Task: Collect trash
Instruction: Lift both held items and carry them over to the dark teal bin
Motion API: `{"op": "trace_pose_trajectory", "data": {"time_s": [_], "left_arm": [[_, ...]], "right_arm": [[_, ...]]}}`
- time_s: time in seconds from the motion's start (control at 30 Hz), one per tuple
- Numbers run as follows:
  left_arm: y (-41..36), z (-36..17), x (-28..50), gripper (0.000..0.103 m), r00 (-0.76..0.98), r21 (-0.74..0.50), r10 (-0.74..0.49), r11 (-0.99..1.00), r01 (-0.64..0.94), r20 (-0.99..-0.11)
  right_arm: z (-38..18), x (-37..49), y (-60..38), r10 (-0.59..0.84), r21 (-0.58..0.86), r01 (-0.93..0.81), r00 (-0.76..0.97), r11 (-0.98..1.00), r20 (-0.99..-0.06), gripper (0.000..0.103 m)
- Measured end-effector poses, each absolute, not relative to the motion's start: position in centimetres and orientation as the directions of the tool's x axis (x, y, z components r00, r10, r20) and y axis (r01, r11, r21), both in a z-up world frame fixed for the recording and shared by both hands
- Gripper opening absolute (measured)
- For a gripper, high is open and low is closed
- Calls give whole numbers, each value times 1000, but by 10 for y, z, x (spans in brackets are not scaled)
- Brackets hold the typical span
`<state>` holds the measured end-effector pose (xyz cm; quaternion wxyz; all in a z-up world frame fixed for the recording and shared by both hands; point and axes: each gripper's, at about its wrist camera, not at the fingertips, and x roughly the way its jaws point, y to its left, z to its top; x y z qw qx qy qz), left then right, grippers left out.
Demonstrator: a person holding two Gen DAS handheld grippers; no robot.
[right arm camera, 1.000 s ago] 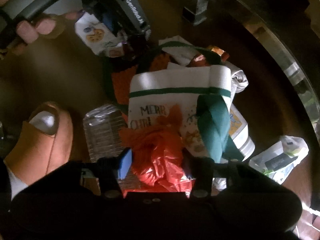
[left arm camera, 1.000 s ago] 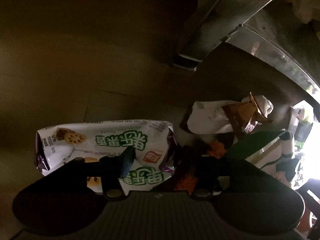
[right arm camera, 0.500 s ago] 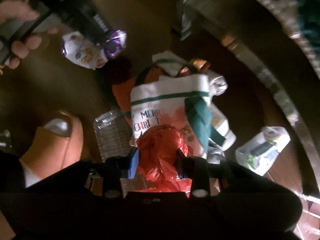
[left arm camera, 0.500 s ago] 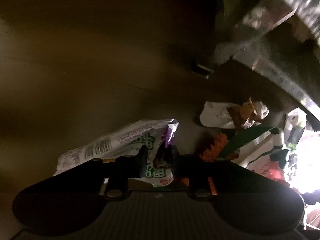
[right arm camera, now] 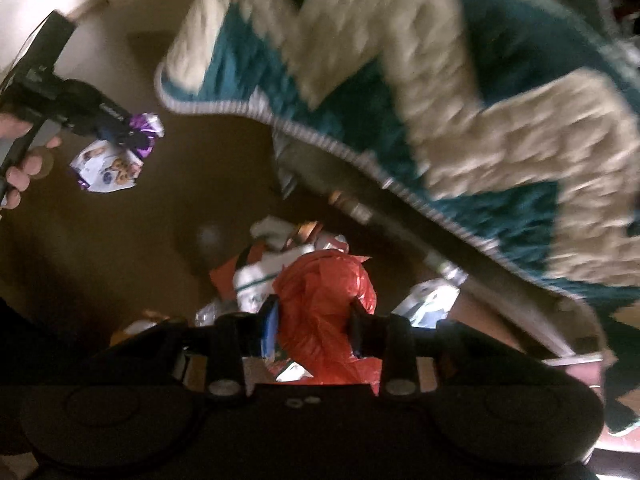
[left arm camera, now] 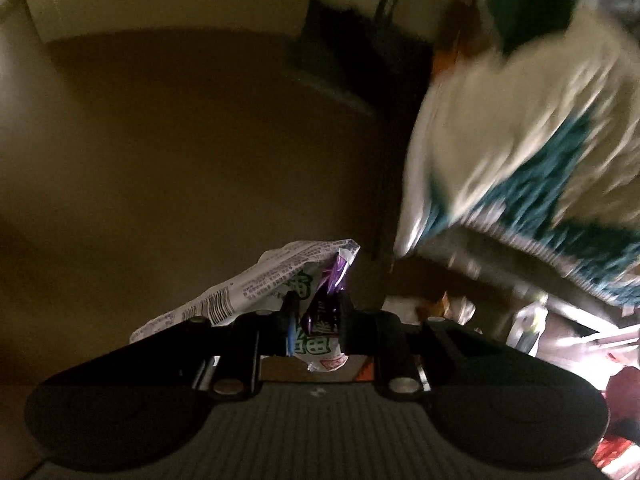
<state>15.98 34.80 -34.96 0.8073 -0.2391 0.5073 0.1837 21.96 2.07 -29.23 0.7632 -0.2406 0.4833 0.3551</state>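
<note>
My left gripper [left arm camera: 314, 320] is pinched tight on the snack wrapper [left arm camera: 280, 280], white with green print and a purple inner fold; the packet hangs crumpled between the pads, clear of the brown floor [left arm camera: 180, 160]. My right gripper [right arm camera: 314, 320] has the red plastic bag [right arm camera: 326, 300] bunched between its fingers, and those jaws are closing on it right now, the pads already pressing into the crinkled film. From the right view I can see the left tool out at the side with a hand [right arm camera: 24, 164] wrapped on its handle, and the wrapper dangles below it in the air. Looking further out, plenty is left on the floor: a pile with a white cloth bag with a green stripe [right arm camera: 256, 280], a crushed clear bottle [right arm camera: 212, 312], a white packet [right arm camera: 430, 304] off to the right, some scraps of brown and white paper beyond. A blurred teal and cream blanket [right arm camera: 440, 120] hangs over a furniture edge above it all. So two pieces are in hand, neither dropped anywhere yet, and I see no bin in either view. I judge this an early stretch of the job, with most of the pile still to gather.
</note>
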Motion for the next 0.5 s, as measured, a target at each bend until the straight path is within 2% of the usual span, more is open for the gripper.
{"op": "trace_pose_trajectory", "data": {"time_s": [0.27,0.5], "left_arm": [[355,-221,142,18,553,-176,177,833,-525,-814],[325,-123,125,18,663,-198,169,875,-441,-729]], "right_arm": [[-184,197,-23,392,-25,-702,425,711,-816,33],[-91,163,-66,451,-45,-681,531,731,-718,33]]}}
